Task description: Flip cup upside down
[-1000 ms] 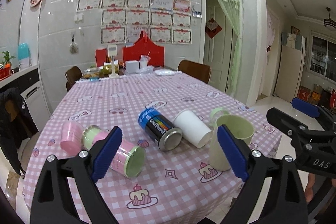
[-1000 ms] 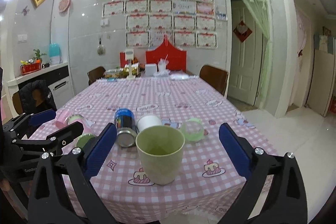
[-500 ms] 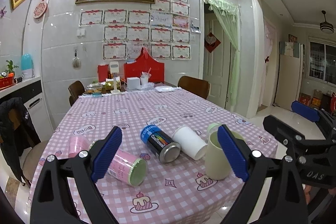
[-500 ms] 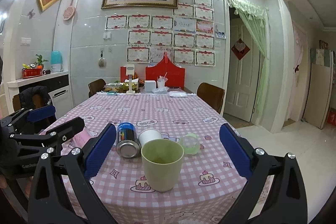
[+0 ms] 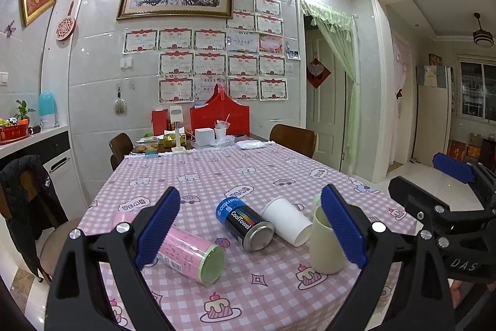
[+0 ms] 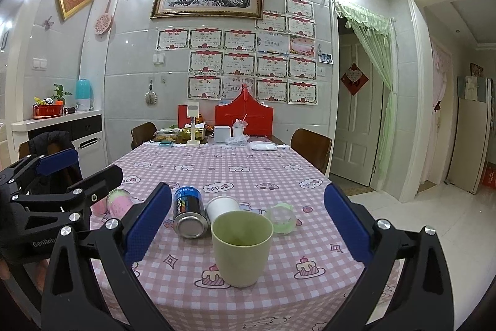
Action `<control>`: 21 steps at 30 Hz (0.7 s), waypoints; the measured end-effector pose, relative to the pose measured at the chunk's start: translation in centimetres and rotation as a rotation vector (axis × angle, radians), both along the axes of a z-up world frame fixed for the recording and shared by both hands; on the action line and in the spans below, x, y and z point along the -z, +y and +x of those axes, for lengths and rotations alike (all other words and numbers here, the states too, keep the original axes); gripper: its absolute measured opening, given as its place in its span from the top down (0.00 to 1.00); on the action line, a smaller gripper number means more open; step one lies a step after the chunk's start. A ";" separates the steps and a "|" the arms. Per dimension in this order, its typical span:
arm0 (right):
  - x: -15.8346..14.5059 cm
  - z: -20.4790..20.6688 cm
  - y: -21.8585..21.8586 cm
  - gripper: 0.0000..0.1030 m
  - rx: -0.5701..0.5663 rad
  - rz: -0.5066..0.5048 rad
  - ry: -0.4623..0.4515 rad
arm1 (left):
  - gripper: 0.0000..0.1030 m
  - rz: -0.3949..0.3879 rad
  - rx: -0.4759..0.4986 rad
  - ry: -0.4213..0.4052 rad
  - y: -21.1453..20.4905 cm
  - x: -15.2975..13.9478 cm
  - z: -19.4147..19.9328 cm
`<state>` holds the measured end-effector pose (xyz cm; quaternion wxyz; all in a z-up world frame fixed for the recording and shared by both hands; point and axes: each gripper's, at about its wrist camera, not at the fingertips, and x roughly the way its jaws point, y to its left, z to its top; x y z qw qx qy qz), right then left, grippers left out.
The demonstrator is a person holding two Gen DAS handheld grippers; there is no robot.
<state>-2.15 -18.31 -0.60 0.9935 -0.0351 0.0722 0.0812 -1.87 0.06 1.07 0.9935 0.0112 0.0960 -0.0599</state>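
Note:
A pale green cup (image 6: pixel 241 247) stands upright, mouth up, near the front edge of the pink checked table (image 6: pixel 248 172). In the left wrist view the cup (image 5: pixel 325 247) is partly hidden behind the right finger. My right gripper (image 6: pixel 248 228) is open and empty, held in front of the cup with the cup between its fingers in view, not touching. My left gripper (image 5: pixel 249 230) is open and empty, held off the table's front left; it shows at the left of the right wrist view (image 6: pixel 59 179).
Lying on the table behind the cup: a dark CoolTowel can (image 6: pixel 189 216), a white paper cup (image 6: pixel 221 205), a pink canister (image 5: pixel 186 253), a clear green lid (image 6: pixel 282 217). Boxes and dishes (image 6: pixel 223 132) crowd the far end. Chairs (image 6: pixel 310 148) flank it.
Both grippers have drawn back and risen from the table; the cup and cans look smaller and lower in view. Nothing on the table has moved.

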 end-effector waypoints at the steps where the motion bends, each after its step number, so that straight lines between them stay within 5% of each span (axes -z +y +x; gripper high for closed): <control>1: 0.0 0.1 0.1 0.08 0.000 0.000 0.001 | 0.12 0.000 -0.001 -0.002 0.0 0.0 0.0; 21: 0.3 -0.1 0.4 0.08 -0.003 -0.001 0.009 | 0.12 0.025 -0.028 -0.020 -0.2 0.1 -0.1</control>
